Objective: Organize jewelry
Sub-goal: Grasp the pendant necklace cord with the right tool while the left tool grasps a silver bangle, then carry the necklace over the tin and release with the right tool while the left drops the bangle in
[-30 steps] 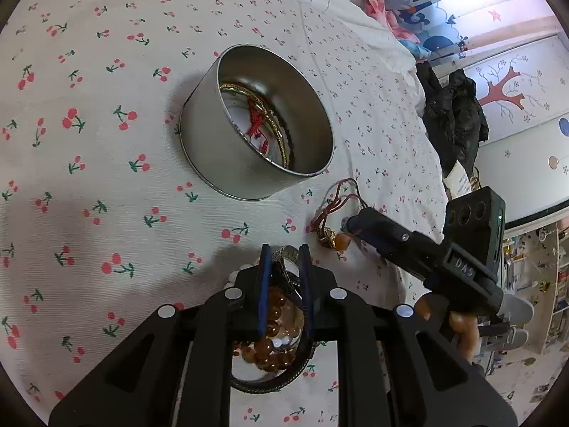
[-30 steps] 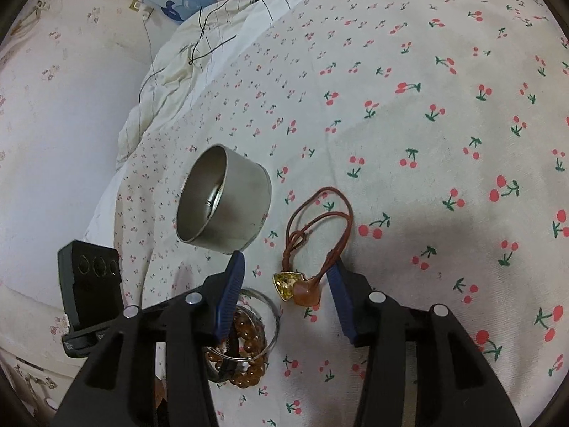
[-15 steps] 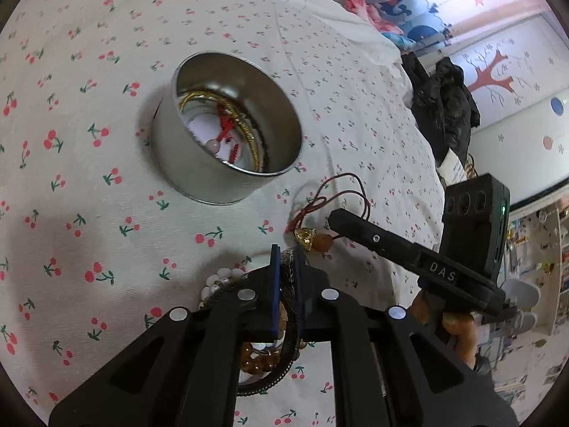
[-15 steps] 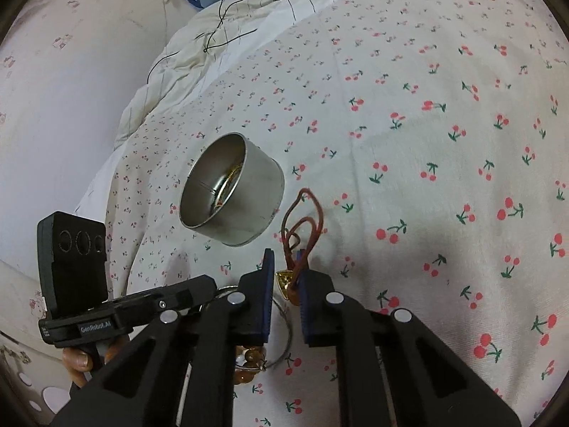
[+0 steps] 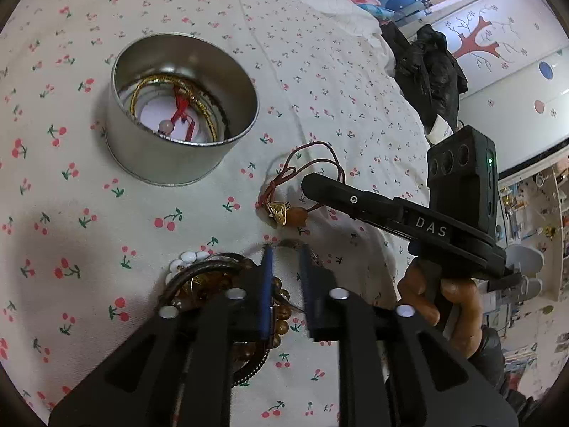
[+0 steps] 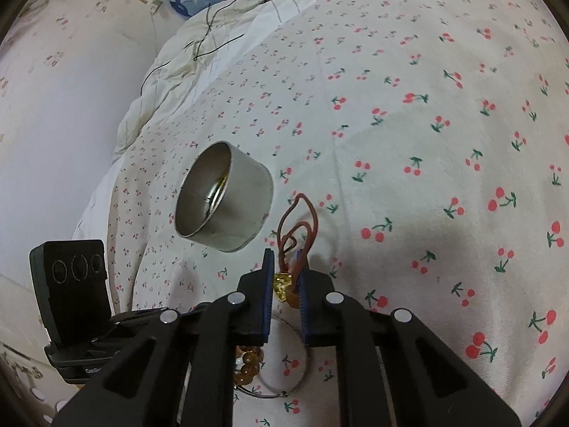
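A round silver tin (image 5: 183, 114) stands on the cherry-print sheet and holds a gold bangle and a red cord piece; it also shows in the right wrist view (image 6: 224, 203). My right gripper (image 6: 287, 267) is shut on the brown cord necklace (image 6: 297, 226) with its gold and amber pendant (image 6: 284, 286), lifted off the sheet. In the left wrist view the necklace (image 5: 284, 211) hangs from the right gripper's fingers (image 5: 330, 192). My left gripper (image 5: 284, 263) is slightly open above a pile of bracelets (image 5: 213, 281), its jaws around a thin wire hoop.
The bed's cherry-print sheet (image 6: 426, 124) spreads all around. A rumpled white duvet (image 6: 213, 46) lies at the far side. Dark clothes (image 5: 426, 71) sit beyond the bed edge. Amber beads and a wire hoop (image 6: 270, 366) lie under my right gripper.
My right gripper closed on the necklace pendant and lifted it. My left gripper closed over the bracelet pile, then opened slightly and shifted right. Both views drew back from the sheet.
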Demonstrator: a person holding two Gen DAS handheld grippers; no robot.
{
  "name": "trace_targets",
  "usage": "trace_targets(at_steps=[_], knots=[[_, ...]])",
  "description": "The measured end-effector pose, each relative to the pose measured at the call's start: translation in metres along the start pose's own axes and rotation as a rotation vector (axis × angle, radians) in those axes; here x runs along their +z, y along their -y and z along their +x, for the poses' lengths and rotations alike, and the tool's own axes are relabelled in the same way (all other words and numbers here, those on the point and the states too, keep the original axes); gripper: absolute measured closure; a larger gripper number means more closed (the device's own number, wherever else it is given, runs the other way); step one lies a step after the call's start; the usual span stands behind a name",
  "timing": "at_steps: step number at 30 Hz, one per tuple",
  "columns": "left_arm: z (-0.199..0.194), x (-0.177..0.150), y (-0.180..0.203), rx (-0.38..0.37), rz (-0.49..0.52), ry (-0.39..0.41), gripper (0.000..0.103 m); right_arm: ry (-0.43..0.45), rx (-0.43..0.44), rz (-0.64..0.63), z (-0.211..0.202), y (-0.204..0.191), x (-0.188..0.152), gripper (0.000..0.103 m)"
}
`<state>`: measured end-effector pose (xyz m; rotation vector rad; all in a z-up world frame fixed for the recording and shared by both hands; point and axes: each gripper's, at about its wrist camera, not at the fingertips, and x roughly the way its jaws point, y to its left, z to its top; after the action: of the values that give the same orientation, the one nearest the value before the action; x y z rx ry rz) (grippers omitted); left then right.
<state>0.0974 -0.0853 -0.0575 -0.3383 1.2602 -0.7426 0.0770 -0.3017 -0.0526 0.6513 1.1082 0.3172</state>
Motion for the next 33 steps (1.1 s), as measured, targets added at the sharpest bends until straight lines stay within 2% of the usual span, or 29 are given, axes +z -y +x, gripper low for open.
trace_targets(at_steps=[5,8,13,16,17,18,22,27,33], knots=[[0.004,0.004,0.005,0.063,0.019,0.008,0.072,0.003,0.001,-0.001,-0.002,0.000,0.001,0.090],[0.009,0.007,0.018,0.174,0.095,0.018,0.066,-0.001,0.001,-0.001,-0.002,0.000,0.000,0.090],[0.031,0.006,0.034,0.288,0.233,-0.014,0.065,0.002,0.002,0.005,-0.004,0.002,0.000,0.090],[0.040,0.004,0.043,0.306,0.287,-0.040,0.091,0.005,0.000,0.010,-0.006,0.003,0.000,0.090],[0.042,0.003,0.048,0.332,0.314,-0.037,0.096,0.004,0.000,0.010,-0.006,0.004,0.000,0.090],[0.042,0.002,0.051,0.350,0.339,-0.033,0.097,0.004,-0.001,0.010,-0.006,0.004,0.000,0.090],[0.026,0.001,0.051,0.366,0.336,0.023,0.098,0.008,0.003,0.010,-0.007,0.005,0.001,0.090],[-0.015,0.007,0.037,0.377,0.251,0.150,0.098,0.020,0.009,0.000,-0.008,0.000,0.001,0.090],[-0.033,0.008,0.021,0.433,0.216,0.174,0.098,0.028,0.009,-0.008,-0.006,-0.005,0.002,0.090]])
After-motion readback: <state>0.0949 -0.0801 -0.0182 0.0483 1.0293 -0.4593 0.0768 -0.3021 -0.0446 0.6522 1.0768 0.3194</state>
